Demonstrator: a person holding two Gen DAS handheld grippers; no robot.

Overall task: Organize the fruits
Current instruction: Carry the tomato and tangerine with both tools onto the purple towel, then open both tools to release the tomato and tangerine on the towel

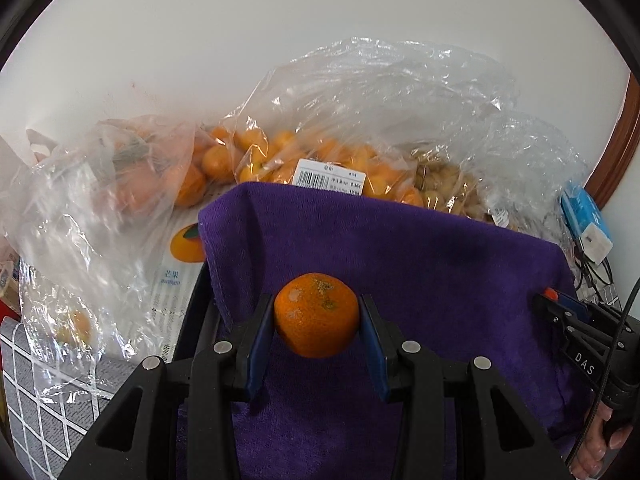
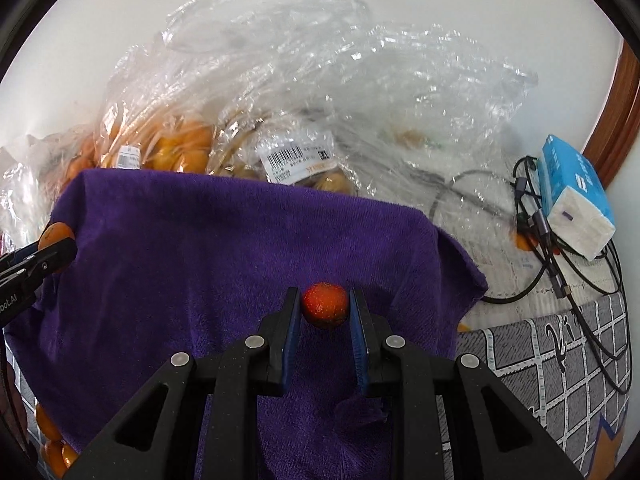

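Your left gripper (image 1: 317,316) is pinching a mandarin orange (image 1: 316,314) between its two blue-padded fingers, one pad pressed against each side of the fruit. The orange is round and slightly flattened, bright orange with a dimpled skin, a few pale scuffed patches on its upper left and some brownish-green speckles near the top. It sits at the fingertips, above a purple towel (image 1: 400,264) draped over a dark-rimmed container whose edge shows at the towel's left side.

Your right gripper (image 2: 325,306) is closed on a much smaller fruit (image 2: 325,305), round, glossy and reddish-orange, gripped at its sides by the blue pads. It too is over the purple towel, nearer the towel's right edge. From this right wrist view, the left gripper's fingertip and its orange show at the far left.

Behind the towel lie crumpled clear plastic bags (image 1: 360,120). One holds many small orange fruits and bears a white barcode label (image 1: 330,179); another to its right holds pale yellowish-brown fruit. A further bag (image 1: 100,184) at left holds larger orange fruit. A blue and white tissue pack (image 2: 576,208) and tangled dark cables (image 2: 560,256) lie at right on a grey cloth (image 2: 560,360) with white grid lines.
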